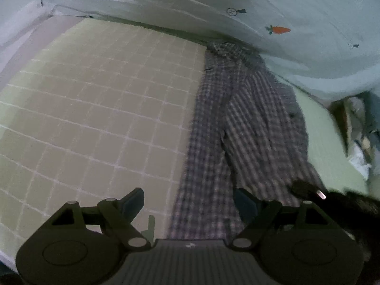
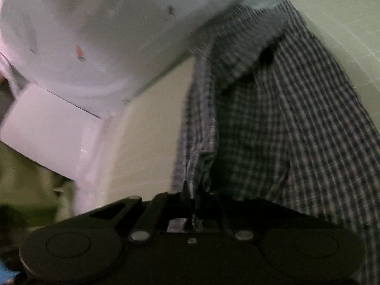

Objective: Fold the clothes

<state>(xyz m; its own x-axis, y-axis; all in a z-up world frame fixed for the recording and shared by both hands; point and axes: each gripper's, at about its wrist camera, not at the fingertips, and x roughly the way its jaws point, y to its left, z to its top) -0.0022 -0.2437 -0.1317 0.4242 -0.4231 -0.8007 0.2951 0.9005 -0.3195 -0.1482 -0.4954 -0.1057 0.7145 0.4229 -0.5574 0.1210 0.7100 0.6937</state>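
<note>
While right gripper (image 2: 193, 204) pinches plaid shirt (image 1: 239, 123) hem at frame bottom, left gripper (image 1: 188, 201) hangs spread over it, right of grid mat (image 1: 95, 109); thin grip could slip.

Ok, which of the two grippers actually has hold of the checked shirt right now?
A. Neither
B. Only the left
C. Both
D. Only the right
D: the right gripper is shut with an edge of the checked shirt pinched between its fingers, while the left gripper is open above the shirt and the gridded mat, gripping nothing.
</note>
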